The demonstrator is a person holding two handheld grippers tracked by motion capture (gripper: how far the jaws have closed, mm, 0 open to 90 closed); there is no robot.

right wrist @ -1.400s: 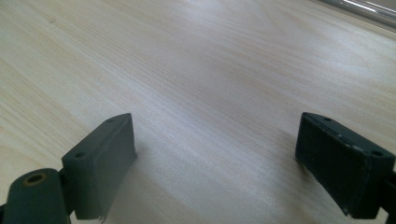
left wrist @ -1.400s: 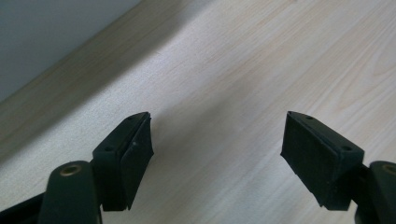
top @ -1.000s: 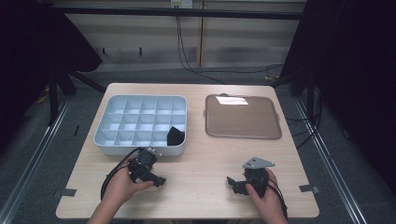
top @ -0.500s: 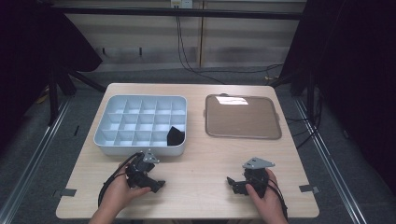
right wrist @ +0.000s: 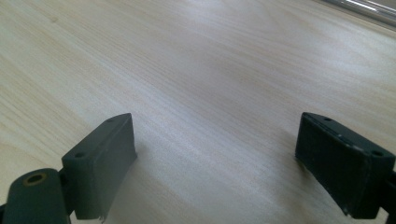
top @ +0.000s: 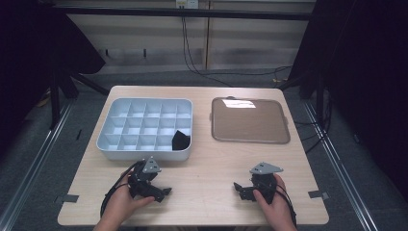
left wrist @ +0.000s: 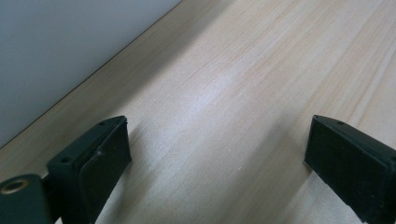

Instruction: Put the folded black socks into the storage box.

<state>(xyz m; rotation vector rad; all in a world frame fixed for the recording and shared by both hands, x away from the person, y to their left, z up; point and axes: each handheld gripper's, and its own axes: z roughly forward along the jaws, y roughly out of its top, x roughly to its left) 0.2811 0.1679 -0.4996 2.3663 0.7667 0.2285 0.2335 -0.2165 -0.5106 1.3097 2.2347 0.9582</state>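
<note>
You are working at a pale wooden table (top: 211,159) with a visible grain, standing on a grey floor between metal rails, with a light back wall, dark curtains at both sides and cables hanging down behind. Your left gripper (top: 163,191) rests low on the near left part of the table, held in your left hand (top: 120,204), and its jaws stand wide apart with nothing but bare wood between them, as the left gripper view (left wrist: 217,154) confirms. Your right gripper (top: 238,187) sits on the near right part, held in your right hand (top: 274,204), jaws likewise spread wide over bare wood in the right gripper view (right wrist: 215,158). The two grippers are well apart from each other, tips turned toward the middle of the table. Just beyond your left gripper lies the grey compartment tray (top: 108,144), its near wall showing as a pale surface in the left gripper view (left wrist: 60,51). A small black object (top: 180,140) lies in the tray's near right corner compartment, near your left gripper but not touching it; the other compartments look bare. Beyond your right gripper, well apart from it, sits a flat brown tray (top: 250,120) with a bright reflection at its far edge.
</note>
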